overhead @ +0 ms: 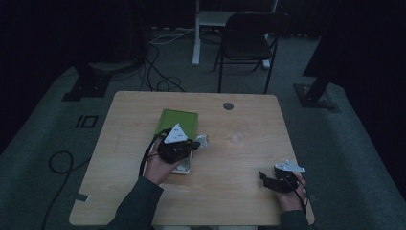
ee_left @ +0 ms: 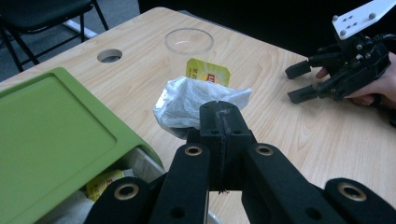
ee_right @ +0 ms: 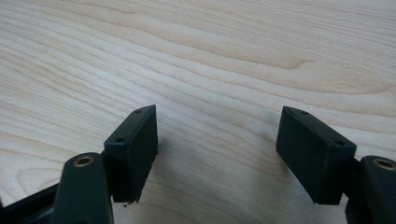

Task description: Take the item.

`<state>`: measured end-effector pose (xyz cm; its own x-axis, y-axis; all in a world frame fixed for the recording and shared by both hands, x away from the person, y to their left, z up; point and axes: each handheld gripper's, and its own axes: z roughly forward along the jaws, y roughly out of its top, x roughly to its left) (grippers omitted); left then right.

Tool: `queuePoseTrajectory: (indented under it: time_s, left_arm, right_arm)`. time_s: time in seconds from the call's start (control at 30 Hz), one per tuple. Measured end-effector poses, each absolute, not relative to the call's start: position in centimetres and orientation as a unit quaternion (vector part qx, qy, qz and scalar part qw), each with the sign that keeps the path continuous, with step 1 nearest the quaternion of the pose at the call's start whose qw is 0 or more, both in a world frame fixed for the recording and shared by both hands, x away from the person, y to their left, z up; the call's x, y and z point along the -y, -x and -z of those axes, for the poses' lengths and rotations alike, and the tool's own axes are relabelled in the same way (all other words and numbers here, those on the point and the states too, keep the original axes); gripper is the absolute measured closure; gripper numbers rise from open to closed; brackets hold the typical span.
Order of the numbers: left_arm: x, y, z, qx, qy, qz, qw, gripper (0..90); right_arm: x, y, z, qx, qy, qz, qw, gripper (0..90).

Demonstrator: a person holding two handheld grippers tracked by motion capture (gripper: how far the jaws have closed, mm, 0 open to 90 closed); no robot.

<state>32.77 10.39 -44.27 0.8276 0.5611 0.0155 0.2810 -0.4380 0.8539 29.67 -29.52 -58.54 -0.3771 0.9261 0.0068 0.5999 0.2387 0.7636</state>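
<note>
The room is dim, and in the high view much is hard to make out: the pale thing at the tip of the left hand-held gripper [overhead: 191, 145] reads there as a small light patch, and the container beneath the person's left hand [overhead: 158, 168] is mostly covered by the hand and gripper. In the left gripper view the jaws are pressed together on a crumpled white tea bag [ee_left: 189, 105], held above the wooden worktop [ee_left: 280, 116]; the bag's lower edge is hidden behind the jaw tips, so how much is pinched cannot be told. The bag bulges away from the jaws, and its yellow tag [ee_left: 208, 72] stands up behind it, its print too partial to read. Just beside the gripper lies a green lid [ee_left: 51, 135], cut off by the frame edge, resting tilted over an open box whose contents, yellowish packets, are only glimpsed in the gap under it. Farther across the worktop sit a clear glass rim [ee_left: 189, 41] and a round cable hole [ee_left: 109, 55]. The right hand-held gripper [overhead: 268, 179] rests near the worktop's near right corner, well apart from the bag; in the right gripper view its jaws stand wide with bare wood grain between them.
</note>
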Motion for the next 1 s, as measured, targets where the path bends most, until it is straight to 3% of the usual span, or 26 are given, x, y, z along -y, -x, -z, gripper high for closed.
queuePoseTrajectory:
  time_s: [1.0]
  left_arm:
    - [-7.8,-34.6,43.4,-0.242,-0.838,-0.152,0.464,90.0]
  right_arm:
    - [29.5,-29.8,58.6,-0.752,-0.506,-0.352,0.233,29.2]
